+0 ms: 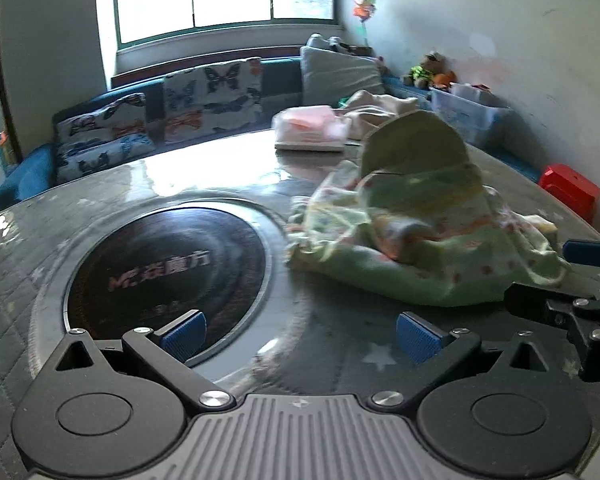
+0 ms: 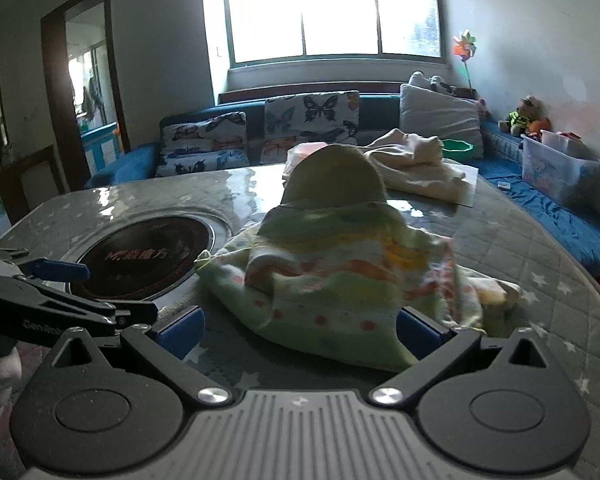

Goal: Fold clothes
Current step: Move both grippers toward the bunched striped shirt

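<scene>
**Green garment lying bunched on the table, both grippers spread**

I am holding my left gripper (image 1: 300,338) low over the table (image 1: 204,184) with its fingers spread apart and nothing between them. My right gripper (image 2: 300,334) is also spread wide, and the near edge of the green patterned garment (image 2: 340,272) is sitting between its fingers; I cannot tell whether either pad is touching the cloth.

The garment is lying in a crumpled heap just beside the round black cooktop (image 1: 168,268) set into the table, with one rounded flap standing up at the back. No neat fold is showing in it, so I am judging that its folding remains to be done. A cream cloth (image 2: 416,168) is lying loosely rumpled at the far edge of the table, next to a pink pack (image 1: 312,130); that one is not looking folded either.

On the bench by the wall, a clear plastic bin (image 2: 556,168) is sitting with things inside that I cannot make out.
</scene>
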The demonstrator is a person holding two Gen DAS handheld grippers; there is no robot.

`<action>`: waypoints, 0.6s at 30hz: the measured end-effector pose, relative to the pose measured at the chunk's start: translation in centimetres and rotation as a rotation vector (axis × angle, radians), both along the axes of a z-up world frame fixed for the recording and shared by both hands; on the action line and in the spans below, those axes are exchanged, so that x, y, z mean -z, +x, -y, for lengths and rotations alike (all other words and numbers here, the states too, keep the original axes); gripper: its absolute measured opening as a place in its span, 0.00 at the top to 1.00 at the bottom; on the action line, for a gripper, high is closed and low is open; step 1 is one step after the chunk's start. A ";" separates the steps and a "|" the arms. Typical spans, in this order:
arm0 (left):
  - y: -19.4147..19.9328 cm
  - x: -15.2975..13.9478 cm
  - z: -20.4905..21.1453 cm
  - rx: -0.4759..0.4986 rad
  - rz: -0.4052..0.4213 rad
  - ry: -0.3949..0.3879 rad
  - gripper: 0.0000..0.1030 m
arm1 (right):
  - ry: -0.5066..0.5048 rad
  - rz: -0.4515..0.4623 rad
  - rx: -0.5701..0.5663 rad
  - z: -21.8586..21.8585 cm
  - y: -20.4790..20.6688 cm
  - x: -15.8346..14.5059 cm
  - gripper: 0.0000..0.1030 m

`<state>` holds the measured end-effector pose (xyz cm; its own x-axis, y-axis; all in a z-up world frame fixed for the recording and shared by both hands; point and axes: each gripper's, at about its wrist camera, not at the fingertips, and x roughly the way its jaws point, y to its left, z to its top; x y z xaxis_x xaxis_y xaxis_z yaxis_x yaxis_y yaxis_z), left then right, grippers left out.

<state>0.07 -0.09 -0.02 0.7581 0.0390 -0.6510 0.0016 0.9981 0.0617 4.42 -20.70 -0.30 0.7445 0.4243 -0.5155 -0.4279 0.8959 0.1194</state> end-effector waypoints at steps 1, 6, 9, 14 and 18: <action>0.1 0.0 0.1 0.002 -0.004 -0.003 0.00 | 0.004 -0.003 0.000 0.2 0.0 0.0 0.00; 0.7 0.2 0.8 0.014 -0.023 -0.017 0.00 | 0.006 -0.011 0.000 1.0 -0.2 0.1 0.00; 1.1 0.3 1.2 0.021 -0.035 -0.026 0.00 | -0.029 -0.024 0.006 0.8 -0.2 0.3 0.00; 1.3 -0.3 0.3 0.025 -0.031 -0.045 0.00 | -0.036 -0.034 0.022 1.2 0.3 0.2 0.00; 2.1 -0.6 0.3 0.015 -0.027 -0.036 0.00 | -0.047 -0.028 0.033 1.5 1.1 0.0 0.00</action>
<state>2.20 -0.39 0.61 0.7404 0.0042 -0.6721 0.0176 0.9995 0.0256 5.50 -22.17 -0.31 0.7429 0.3747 -0.5547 -0.3952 0.9143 0.0883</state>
